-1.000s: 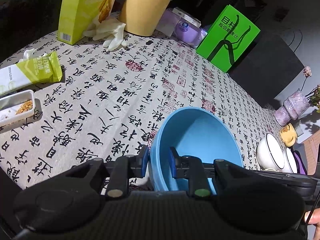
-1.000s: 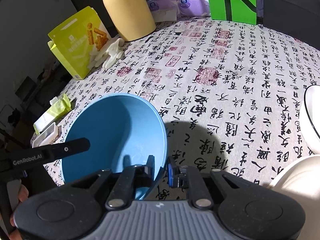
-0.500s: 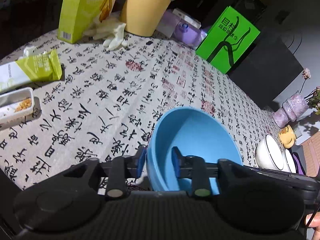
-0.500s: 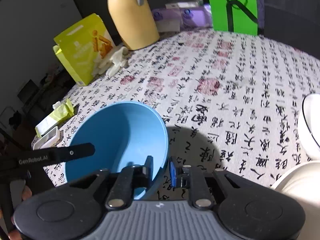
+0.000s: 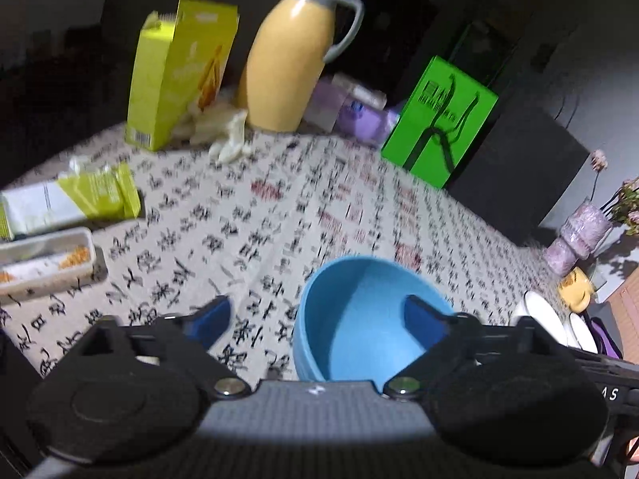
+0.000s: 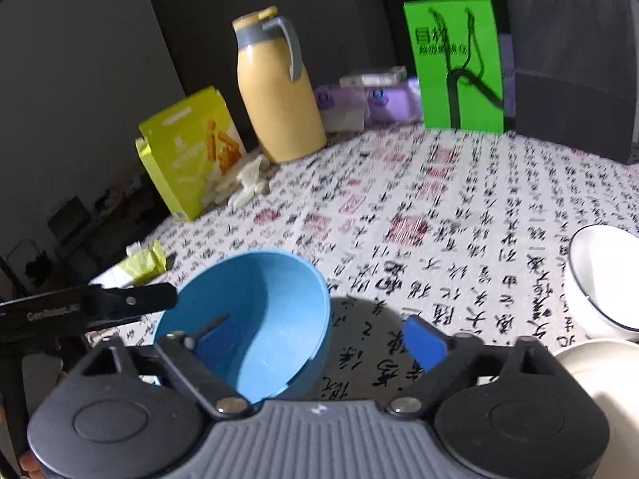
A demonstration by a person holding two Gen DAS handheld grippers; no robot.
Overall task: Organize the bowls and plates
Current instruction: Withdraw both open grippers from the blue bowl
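A blue bowl point(image 5: 359, 311) point(image 6: 259, 303) rests on the calligraphy-print tablecloth point(image 5: 279, 207), close in front of both cameras. My left gripper point(image 5: 317, 321) is opening; its jaws straddle the bowl's left wall, and neither blue pad touches it. My right gripper point(image 6: 317, 339) is opening too, with one pad inside the bowl, the other outside its right wall, both clear of it. The left gripper's black arm point(image 6: 100, 307) shows beside the bowl in the right wrist view. White bowls with dark rims point(image 5: 543, 319) point(image 6: 603, 275) stand to the right, next to a cream dish point(image 6: 591, 363).
At the back stand a yellow thermos jug point(image 5: 295, 52), a green box point(image 5: 439, 119), a yellow-green carton point(image 5: 179, 72) with a white glove point(image 5: 231, 139) and purple packs point(image 6: 383, 99). A snack tray point(image 5: 44, 259) and packet point(image 5: 72, 203) lie left. A vase point(image 5: 579, 231) and yellow cup point(image 5: 575, 291) stand far right.
Both grippers were shut on the bowl's rim and have sprung wide apart, letting it go. Both cameras have drawn back and tipped up, so more of the back of the table shows.
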